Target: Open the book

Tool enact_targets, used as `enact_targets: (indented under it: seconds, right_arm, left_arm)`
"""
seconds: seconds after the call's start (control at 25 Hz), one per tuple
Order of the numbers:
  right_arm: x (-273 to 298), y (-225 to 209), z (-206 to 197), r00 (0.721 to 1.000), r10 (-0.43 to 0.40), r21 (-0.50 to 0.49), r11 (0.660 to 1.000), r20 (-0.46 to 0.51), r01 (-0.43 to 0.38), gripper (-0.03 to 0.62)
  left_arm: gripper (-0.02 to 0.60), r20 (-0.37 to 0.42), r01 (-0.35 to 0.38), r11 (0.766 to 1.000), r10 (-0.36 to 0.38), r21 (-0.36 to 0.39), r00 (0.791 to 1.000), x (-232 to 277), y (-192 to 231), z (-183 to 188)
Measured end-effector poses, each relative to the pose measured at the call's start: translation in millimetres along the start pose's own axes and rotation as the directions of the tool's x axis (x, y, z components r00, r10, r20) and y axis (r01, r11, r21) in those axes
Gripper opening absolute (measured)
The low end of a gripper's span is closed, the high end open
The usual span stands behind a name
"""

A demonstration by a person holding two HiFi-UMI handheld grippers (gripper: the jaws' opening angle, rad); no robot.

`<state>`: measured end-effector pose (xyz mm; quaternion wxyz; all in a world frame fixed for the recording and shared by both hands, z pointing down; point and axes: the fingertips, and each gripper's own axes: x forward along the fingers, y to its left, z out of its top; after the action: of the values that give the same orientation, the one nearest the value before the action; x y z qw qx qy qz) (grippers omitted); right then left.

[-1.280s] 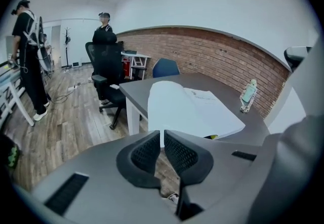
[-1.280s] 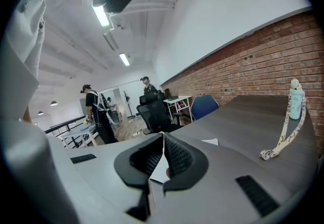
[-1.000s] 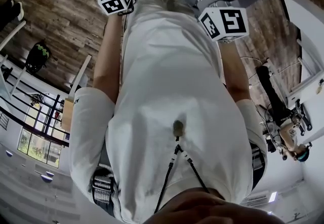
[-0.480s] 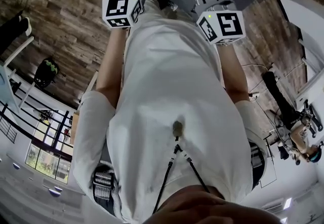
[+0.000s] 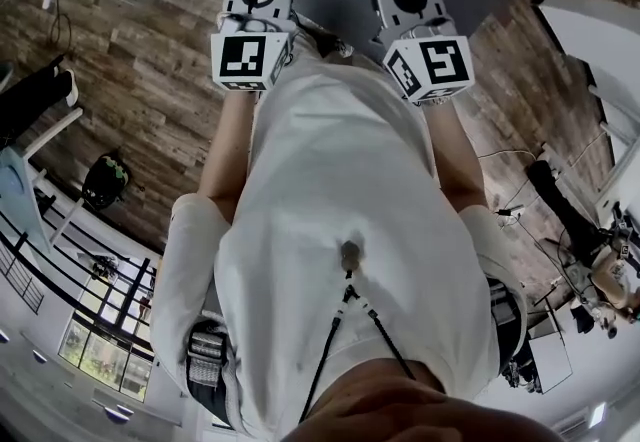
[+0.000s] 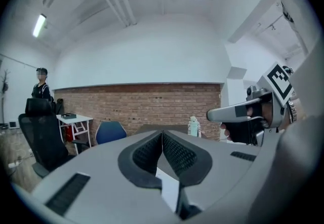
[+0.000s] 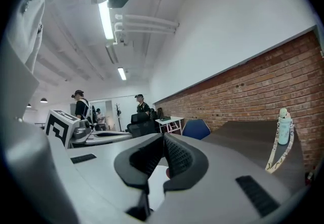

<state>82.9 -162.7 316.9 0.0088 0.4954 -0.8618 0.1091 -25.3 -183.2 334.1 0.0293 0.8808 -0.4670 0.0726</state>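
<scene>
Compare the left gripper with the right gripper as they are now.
The marker cube on the left gripper bears a different black pattern from the cube on the right gripper. In the head view the left gripper leans rightward, the right gripper leftward, tips converging. Both are shut with nothing between the jaws.

Matt grey plastic is shown on the left tongs (image 6: 162, 134), rough brick on the wall (image 6: 136, 106), grained wood on the floor (image 5: 120, 60).

A dark grey table (image 7: 248, 137) stands on the wood-plank floor (image 5: 130, 60), with a pale bottle (image 7: 285, 125) upright on it.
</scene>
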Motion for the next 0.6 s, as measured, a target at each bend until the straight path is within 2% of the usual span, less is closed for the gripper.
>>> enact_targets:
  seconds: [0.12,0.2,0.32,0.6]
  right_arm:
    - [-6,3,17,0.999,-0.007,-0.007,1.000,0.031,0.007,0.037]
    - [-11,3,29,0.998,-0.011,-0.014,1.000,0.054,0.012,0.037]
    - [-19,4,48,0.996,-0.022,-0.024,0.999,0.084,0.024,0.037]
    - [-27,19,82,0.991,-0.033,-0.037,0.999,0.132,0.038,0.037]
  left_arm:
    - [0.026,0.043,0.021,0.999,-0.023,0.031,0.999,-6,-13,24]
    - [0.026,0.120,0.031,0.999,-0.035,0.035,0.992,-8,-23,50]
    - [0.026,0.239,0.034,0.999,-0.043,0.043,0.970,-13,-35,89]
    - [0.026,0.291,0.031,0.998,-0.047,0.061,0.956,-31,-35,126]
